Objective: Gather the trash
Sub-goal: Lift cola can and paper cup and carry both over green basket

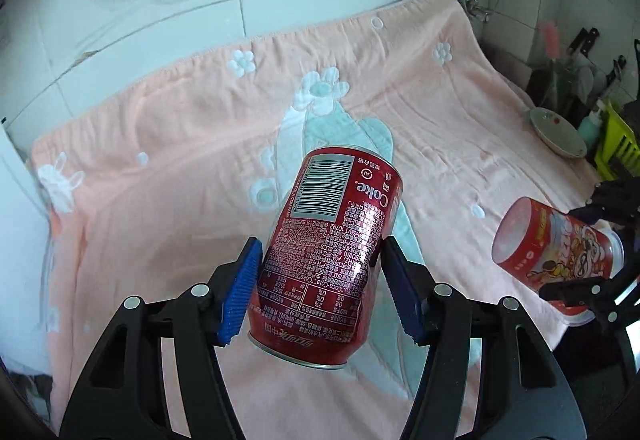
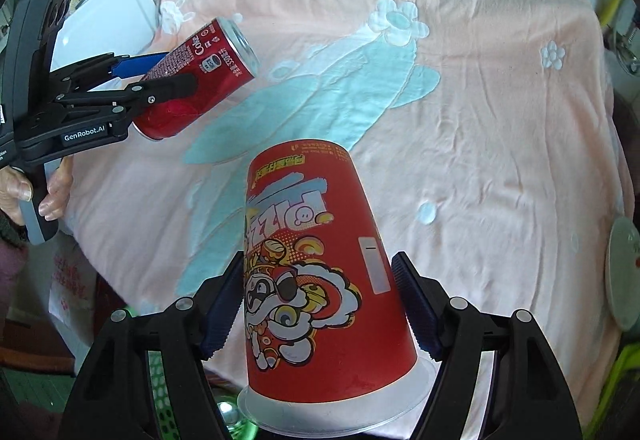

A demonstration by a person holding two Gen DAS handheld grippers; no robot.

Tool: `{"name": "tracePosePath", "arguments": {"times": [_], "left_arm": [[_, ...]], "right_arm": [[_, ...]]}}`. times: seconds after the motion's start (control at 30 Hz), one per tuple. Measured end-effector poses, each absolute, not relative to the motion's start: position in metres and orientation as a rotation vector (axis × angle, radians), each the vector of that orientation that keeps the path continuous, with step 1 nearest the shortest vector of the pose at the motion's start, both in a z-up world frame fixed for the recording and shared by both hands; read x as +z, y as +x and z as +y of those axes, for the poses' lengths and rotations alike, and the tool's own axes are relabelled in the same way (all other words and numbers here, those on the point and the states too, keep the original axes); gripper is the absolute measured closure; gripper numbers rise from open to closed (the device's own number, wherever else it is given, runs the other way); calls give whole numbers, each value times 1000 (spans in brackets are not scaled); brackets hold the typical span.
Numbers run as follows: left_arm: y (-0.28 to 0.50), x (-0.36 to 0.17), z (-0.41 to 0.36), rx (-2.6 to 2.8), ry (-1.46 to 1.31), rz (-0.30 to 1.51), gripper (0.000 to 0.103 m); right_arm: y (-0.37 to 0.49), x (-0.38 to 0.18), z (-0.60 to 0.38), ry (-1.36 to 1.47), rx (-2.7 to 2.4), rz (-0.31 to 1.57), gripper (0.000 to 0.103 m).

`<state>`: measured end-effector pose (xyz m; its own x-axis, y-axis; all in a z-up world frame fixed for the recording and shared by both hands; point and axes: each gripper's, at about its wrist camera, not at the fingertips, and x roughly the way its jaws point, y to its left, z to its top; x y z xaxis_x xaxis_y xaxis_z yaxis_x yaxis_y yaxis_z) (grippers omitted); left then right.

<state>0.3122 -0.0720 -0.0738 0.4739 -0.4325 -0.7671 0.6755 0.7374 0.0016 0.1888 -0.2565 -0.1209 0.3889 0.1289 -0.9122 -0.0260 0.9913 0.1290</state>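
My left gripper is shut on a red Coke can, blue pads pressing its sides, and holds it tilted above the pink towel. The right wrist view shows the same can at the upper left in the left gripper, with a person's hand on the handle. My right gripper is shut on a red cartoon-printed paper cup, held upside down with its white rim toward the camera. The left wrist view shows that cup at the right in the right gripper.
The flower-patterned pink towel covers the counter against a white tiled wall. A plate lies at its right edge, beside a yellow-green rack. A white board leans at the far left. A green mesh basket sits below the front edge.
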Motion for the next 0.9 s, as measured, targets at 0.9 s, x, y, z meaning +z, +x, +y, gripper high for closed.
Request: {"name": "tracePosePath", "arguments": {"times": [0.9], "left_arm": [[68, -25, 98, -322, 84, 774, 43]], "right_arm": [[36, -143, -101, 240, 425, 1192, 31]]}}
